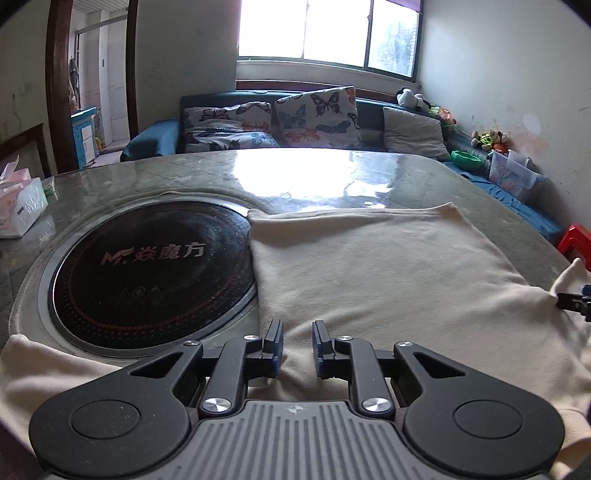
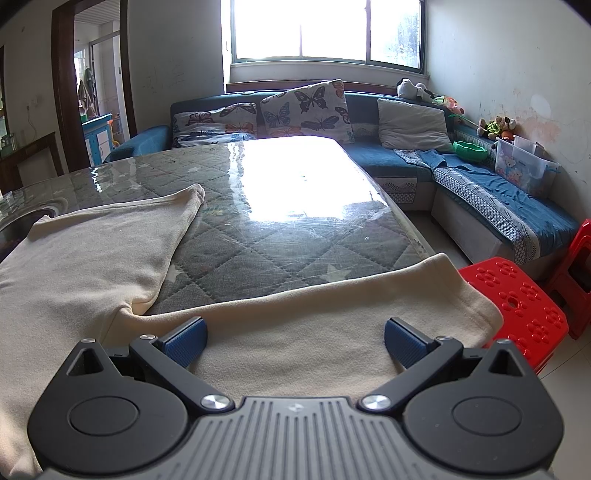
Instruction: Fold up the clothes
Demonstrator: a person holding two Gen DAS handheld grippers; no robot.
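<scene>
Lying flat across the near part of the counter (image 2: 280, 206) is a cream garment (image 1: 388, 266), its soft fabric spread smooth over most of its width. In the left wrist view its left edge overlaps the rim of a round black cooktop (image 1: 147, 273) set into the counter, and a loose flap of the same cloth rests at the lower left, in front of the cooktop.

The left tool (image 1: 297, 341) sits low over the near edge of the garment with its jaws drawn close together, only a narrow gap between them. A small ridge of cloth rises in that gap, yet whether the blue pads actually press on it I cannot tell. At the far right edge of this view the tip of the other tool shows beside a raised peak of cloth.

The right tool (image 2: 295, 341) has its jaws spread wide, the blue pads (image 2: 184, 345) standing well apart, with a band of the garment lying flat between and beneath them. In the right wrist view one sleeve (image 2: 173, 210) stretches away over the quilted, glossy counter, while a second stretch of cloth runs to the right and drapes over the counter's edge, just beside a red plastic stool (image 2: 517, 306).

A tissue pack (image 1: 20, 206) stands on the counter at the far left. Behind the counter a blue sofa (image 2: 480, 192) carries butterfly-print pillows (image 2: 306, 110), a grey cushion (image 2: 412, 123), a green bowl (image 2: 470, 150), a clear plastic box (image 2: 524, 162) and stuffed toys under a bright window (image 2: 321, 29).
</scene>
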